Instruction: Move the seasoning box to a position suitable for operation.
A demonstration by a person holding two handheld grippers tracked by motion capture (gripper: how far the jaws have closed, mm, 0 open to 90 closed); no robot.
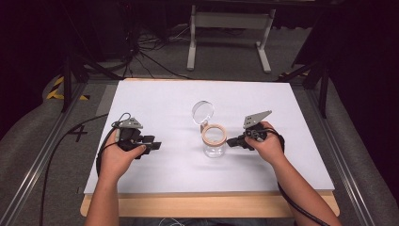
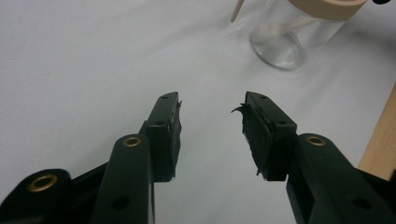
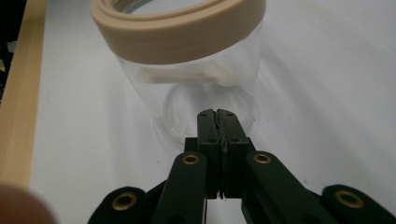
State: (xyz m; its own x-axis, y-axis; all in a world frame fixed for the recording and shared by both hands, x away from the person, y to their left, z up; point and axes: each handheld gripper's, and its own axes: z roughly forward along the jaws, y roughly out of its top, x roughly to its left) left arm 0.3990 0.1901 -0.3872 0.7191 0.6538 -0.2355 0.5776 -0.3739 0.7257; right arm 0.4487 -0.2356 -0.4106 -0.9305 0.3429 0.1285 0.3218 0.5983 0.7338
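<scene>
A clear glass jar [image 1: 214, 147] with a beige rim [image 1: 214, 134] stands upright near the middle of the white table top [image 1: 164, 101]. Its round clear lid [image 1: 203, 112] is tipped up behind it. My right gripper [image 1: 231, 141] is shut with nothing between its jaws, and its tips are right at the jar's right side. In the right gripper view the shut gripper [image 3: 217, 114] points at the jar's lower wall [image 3: 154, 93], below the rim [image 3: 177, 37]. My left gripper [image 1: 153, 145] rests open to the left of the jar. In its own view that gripper [image 2: 212, 105] is empty, with the jar [image 2: 280, 44] ahead.
The table's wooden front edge [image 1: 211, 203] runs along the near side. Beyond the table, cables [image 1: 141, 52] lie on the grey floor and a white stand [image 1: 230, 28] sits at the back. Black frame posts [image 1: 68, 80] flank the far corners.
</scene>
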